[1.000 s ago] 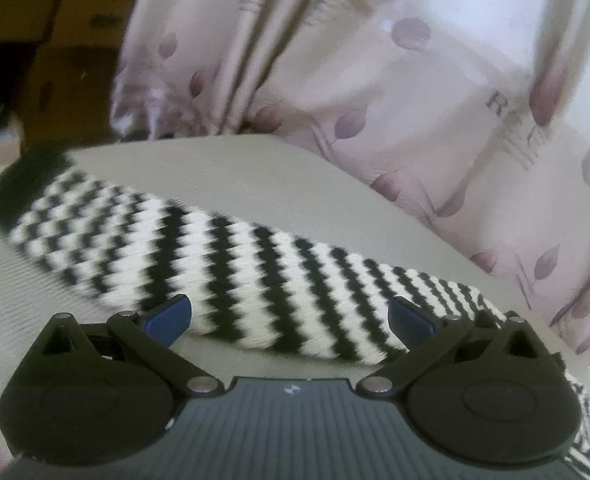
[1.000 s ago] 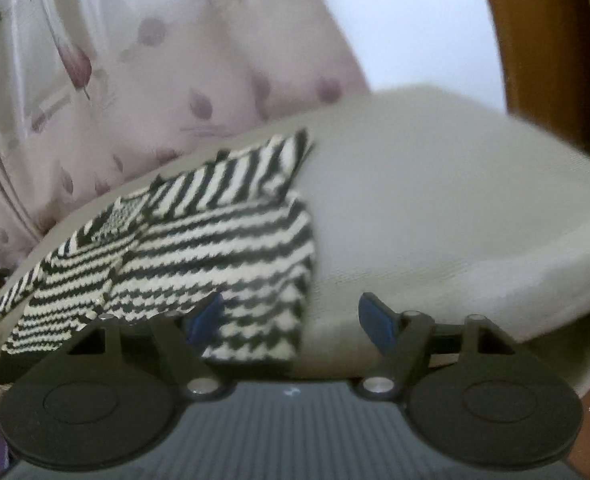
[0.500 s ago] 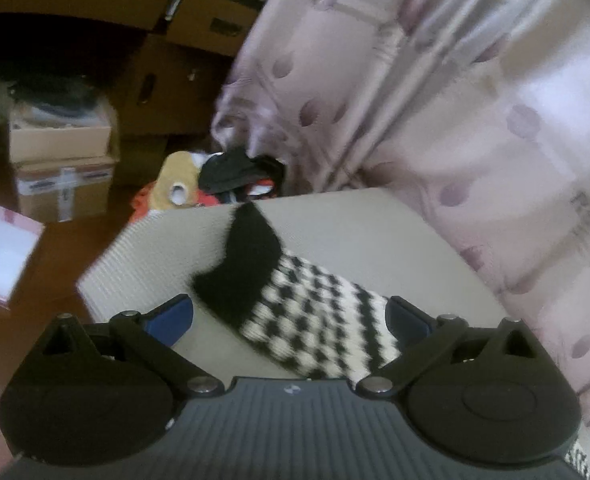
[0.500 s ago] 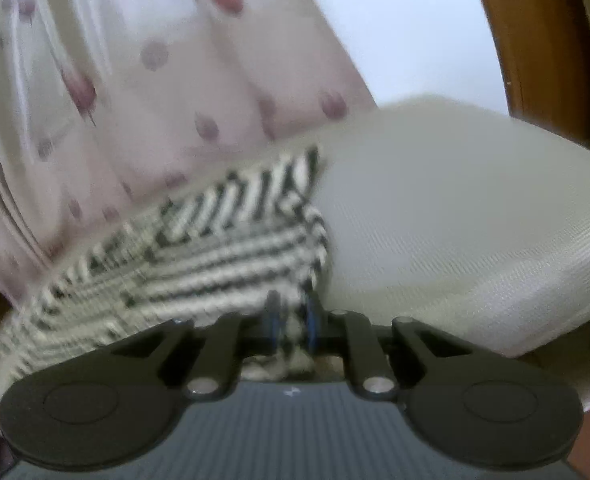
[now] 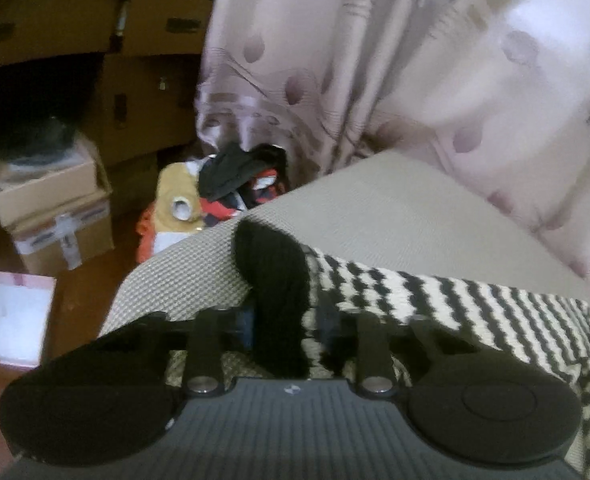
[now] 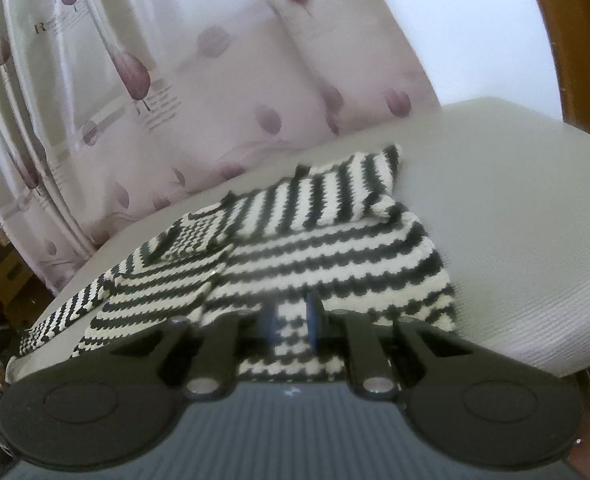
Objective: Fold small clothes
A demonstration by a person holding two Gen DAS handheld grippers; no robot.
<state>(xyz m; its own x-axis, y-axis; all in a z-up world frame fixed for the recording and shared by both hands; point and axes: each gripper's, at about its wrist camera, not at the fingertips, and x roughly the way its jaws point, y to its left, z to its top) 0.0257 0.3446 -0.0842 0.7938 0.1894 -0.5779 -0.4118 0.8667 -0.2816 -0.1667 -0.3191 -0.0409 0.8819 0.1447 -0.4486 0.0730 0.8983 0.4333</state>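
A black-and-white striped knit sweater (image 6: 327, 248) lies spread on a beige cushion (image 6: 515, 208). Its sleeve, striped with a black cuff (image 5: 275, 272), lies across the cushion's left corner in the left wrist view. My left gripper (image 5: 287, 328) is shut on the black cuff end of the sleeve. My right gripper (image 6: 291, 324) is shut on the sweater's near hem, with striped fabric pinched between the blue pads.
A pale pink curtain (image 6: 175, 80) with tulip print hangs right behind the cushion. Left of the cushion, on the floor, are cardboard boxes (image 5: 55, 216), a pile of clothes (image 5: 235, 184) and a pink box (image 5: 7, 316). A wooden frame (image 6: 575, 40) stands at the right.
Both grippers have closed on the sweater: the right on the hem, the left on the black cuff after sweeping left along the sleeve.
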